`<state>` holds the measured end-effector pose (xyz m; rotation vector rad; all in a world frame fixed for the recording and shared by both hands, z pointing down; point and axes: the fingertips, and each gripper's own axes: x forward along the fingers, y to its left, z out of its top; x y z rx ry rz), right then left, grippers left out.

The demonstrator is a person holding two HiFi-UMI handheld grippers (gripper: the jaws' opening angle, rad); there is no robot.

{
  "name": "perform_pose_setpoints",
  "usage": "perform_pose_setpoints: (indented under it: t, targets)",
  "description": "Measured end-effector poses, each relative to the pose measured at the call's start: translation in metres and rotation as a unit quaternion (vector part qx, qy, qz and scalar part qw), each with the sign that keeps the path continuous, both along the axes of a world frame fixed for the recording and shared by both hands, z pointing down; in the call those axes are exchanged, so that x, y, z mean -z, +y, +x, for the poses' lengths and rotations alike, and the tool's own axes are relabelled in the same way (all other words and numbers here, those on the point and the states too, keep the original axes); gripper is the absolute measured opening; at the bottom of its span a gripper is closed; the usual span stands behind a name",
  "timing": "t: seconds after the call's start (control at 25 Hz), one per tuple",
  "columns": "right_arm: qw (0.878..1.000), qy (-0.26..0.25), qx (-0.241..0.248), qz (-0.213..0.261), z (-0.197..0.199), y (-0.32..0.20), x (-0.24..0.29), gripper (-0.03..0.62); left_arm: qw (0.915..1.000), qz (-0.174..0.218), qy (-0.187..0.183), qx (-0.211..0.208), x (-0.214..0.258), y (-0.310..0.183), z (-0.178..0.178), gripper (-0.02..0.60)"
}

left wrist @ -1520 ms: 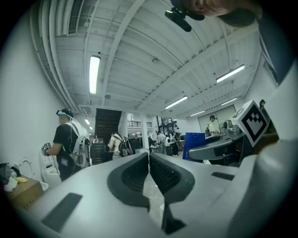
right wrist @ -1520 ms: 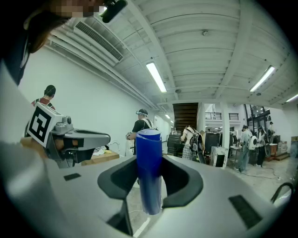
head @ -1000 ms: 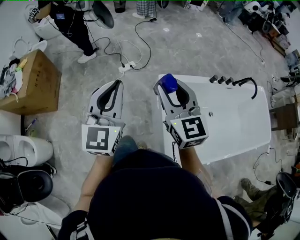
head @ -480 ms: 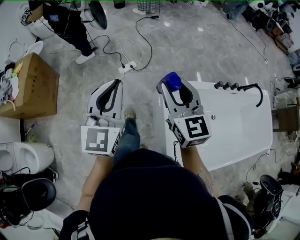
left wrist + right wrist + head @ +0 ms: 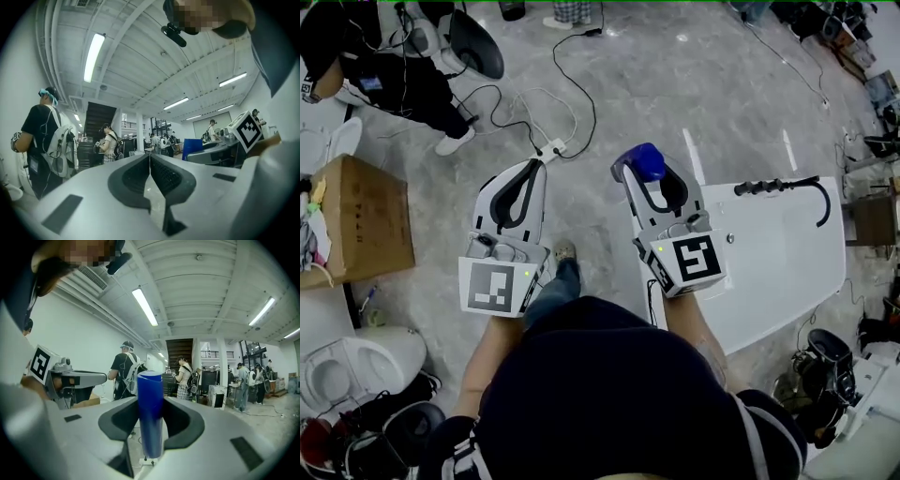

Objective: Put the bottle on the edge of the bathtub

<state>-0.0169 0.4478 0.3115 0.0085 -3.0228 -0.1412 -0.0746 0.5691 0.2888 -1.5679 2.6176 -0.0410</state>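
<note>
A blue bottle (image 5: 641,163) stands upright between the jaws of my right gripper (image 5: 647,173), which is shut on it. In the right gripper view the bottle (image 5: 150,413) fills the gap between the dark pads. The white bathtub (image 5: 778,267) lies at the right in the head view, with black taps (image 5: 787,186) on its far rim. The bottle hangs over the floor just past the tub's left end. My left gripper (image 5: 530,171) is held level beside the right one, shut with nothing in it; in its own view its tips (image 5: 150,158) meet.
A power strip with cables (image 5: 549,148) lies on the floor ahead. At the left are a cardboard box (image 5: 358,220) and a toilet (image 5: 342,366). A person in dark clothes (image 5: 389,80) stands at the upper left. Other people stand further off in both gripper views.
Both grippers have moved together across the floor. The bathtub has slid right in the head view, so the bottle is now over floor rather than over the tub's corner. The grip is unchanged.
</note>
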Motion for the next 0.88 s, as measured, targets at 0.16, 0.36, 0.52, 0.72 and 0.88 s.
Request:
perform_pose_setpoints:
  t: [0.16, 0.36, 0.52, 0.72, 0.88]
  targets:
    - [1.0, -0.005, -0.019, -0.004, -0.033, -0.016, -0.002, 0.166, 0.9998, 0.0, -0.001, -0.022, -0.002, -0.018, -0.041, 0.031]
    - [0.999, 0.006, -0.043, -0.012, -0.057, -0.032, -0.009, 0.166, 0.999, -0.002, 0.016, -0.041, -0.01, -0.038, -0.072, 0.031]
    - [0.998, 0.017, -0.058, -0.014, -0.072, -0.045, -0.015, 0.166, 0.9981, -0.007, 0.031, -0.054, -0.021, -0.049, -0.094, 0.031]
    - [0.998, 0.013, -0.066, -0.011, -0.096, -0.062, -0.013, 0.166, 0.997, -0.006, 0.041, -0.065, -0.025, -0.067, -0.115, 0.031]
    - [0.997, 0.004, -0.074, -0.012, -0.116, -0.08, -0.011, 0.166, 0.9958, -0.006, 0.04, -0.082, -0.024, -0.09, -0.134, 0.031]
